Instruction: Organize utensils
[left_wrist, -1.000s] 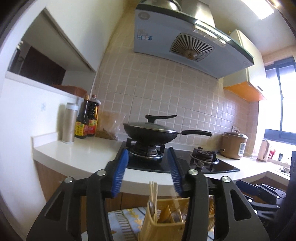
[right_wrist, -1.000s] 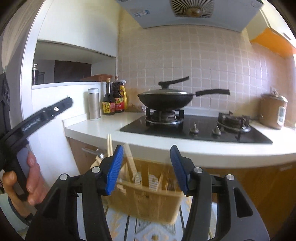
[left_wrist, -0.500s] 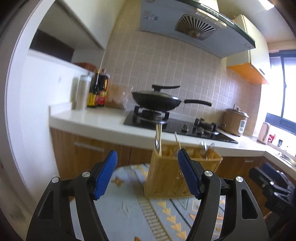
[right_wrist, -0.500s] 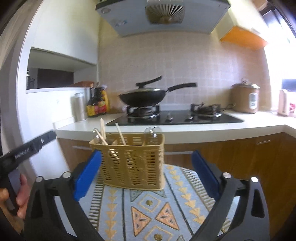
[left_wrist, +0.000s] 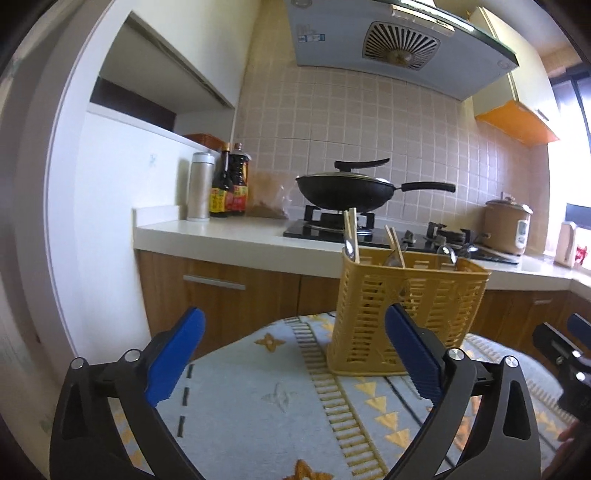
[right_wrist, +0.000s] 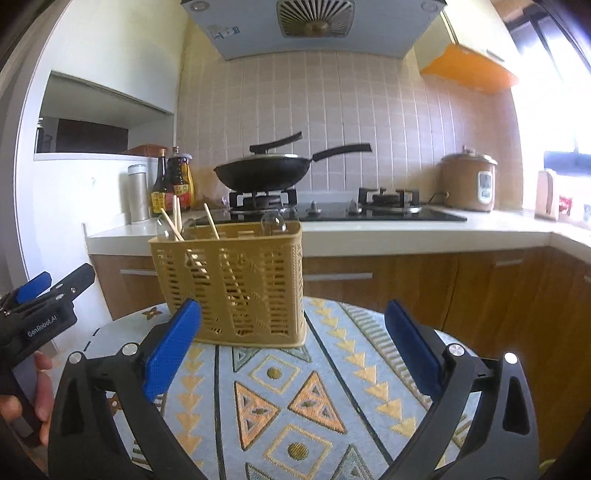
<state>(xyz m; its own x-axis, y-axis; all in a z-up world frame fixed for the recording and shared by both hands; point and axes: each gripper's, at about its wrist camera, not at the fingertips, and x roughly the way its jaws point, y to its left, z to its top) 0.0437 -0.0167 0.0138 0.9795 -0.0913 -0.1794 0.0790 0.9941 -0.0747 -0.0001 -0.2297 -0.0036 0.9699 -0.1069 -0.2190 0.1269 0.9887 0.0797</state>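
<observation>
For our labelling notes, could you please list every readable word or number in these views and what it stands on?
"GenRobot.AI": on the left hand-held gripper, right wrist view.
Sauce bottles: labels too small to read.
Range hood: sticker blurred.
Rice cooker: panel unreadable.

You're looking at a black lidded wok (right_wrist: 263, 173) sitting on the gas stove (right_wrist: 332, 212), sauce bottles (right_wrist: 173, 184) and a steel canister (right_wrist: 138, 194) standing left of it, and a rice cooker (right_wrist: 469, 182) resting at the right.

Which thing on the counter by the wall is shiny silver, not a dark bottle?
The tall silver canister, leftmost on the counter, beside two dark sauce bottles.
</observation>
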